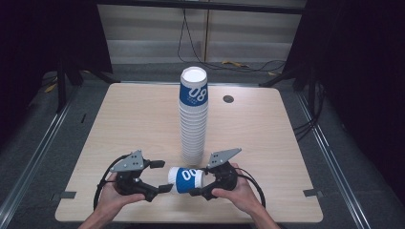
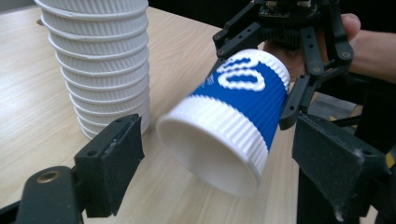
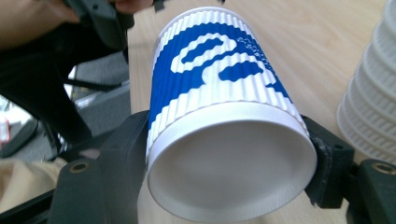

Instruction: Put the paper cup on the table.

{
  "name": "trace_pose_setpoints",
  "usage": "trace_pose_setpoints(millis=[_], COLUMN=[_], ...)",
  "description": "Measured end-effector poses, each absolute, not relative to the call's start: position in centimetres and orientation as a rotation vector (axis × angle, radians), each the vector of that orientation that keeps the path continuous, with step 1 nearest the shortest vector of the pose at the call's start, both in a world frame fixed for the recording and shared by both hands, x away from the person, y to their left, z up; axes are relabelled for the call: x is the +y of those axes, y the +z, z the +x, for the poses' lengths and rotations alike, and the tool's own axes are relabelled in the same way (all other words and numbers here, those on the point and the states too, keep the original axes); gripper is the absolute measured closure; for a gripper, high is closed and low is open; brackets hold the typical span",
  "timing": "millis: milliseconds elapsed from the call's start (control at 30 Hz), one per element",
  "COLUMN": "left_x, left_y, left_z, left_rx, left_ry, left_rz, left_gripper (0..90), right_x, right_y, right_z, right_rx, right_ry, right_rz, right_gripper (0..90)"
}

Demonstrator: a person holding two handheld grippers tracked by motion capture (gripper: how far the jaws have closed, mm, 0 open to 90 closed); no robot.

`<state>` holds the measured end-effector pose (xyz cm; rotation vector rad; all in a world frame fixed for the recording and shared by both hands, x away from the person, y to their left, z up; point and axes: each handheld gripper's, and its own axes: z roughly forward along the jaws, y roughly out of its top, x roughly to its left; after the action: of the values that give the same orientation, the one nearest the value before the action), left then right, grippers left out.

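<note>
A blue-and-white paper cup (image 1: 186, 180) was held on its side above the table (image 1: 119, 119), just before the tall cup stack (image 1: 193, 119), pinched near its base by the right tool (image 3: 229, 158). The left tool (image 2: 215, 172) was spread wide around its open mouth, seemingly ready for a handover. The closed base was revealed by the right gripper view, the hollow mouth by the left.

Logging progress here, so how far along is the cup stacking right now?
Looks done: a tall stack of cups stands mid-table. In hand: the right gripper clamps one blue cup sideways, its mouth facing the open left gripper. Left: probably adding it to the stack.
</note>
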<state>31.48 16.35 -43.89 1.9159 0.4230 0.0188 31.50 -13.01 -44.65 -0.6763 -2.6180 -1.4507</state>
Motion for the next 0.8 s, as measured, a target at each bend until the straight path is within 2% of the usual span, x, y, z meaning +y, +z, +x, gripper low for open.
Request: trace_pose_setpoints(millis=[233,800], left_x=[16.66,16.76], left_y=[-43.55,-43.24], left_z=[31.67,31.5], left_rx=[0.414,0.415], left_ry=[-0.054,-0.036], left_rz=[1.842,1.8], left_gripper=[15.5,15.5], right_x=[-13.34,-13.77], right_y=[-44.4,-44.75], right_z=[31.35,30.84], right_rx=[-2.57,-2.404], right_ry=[-1.557,-1.724], right_rz=[-0.707,-0.726], right_gripper=[27.6,27.7])
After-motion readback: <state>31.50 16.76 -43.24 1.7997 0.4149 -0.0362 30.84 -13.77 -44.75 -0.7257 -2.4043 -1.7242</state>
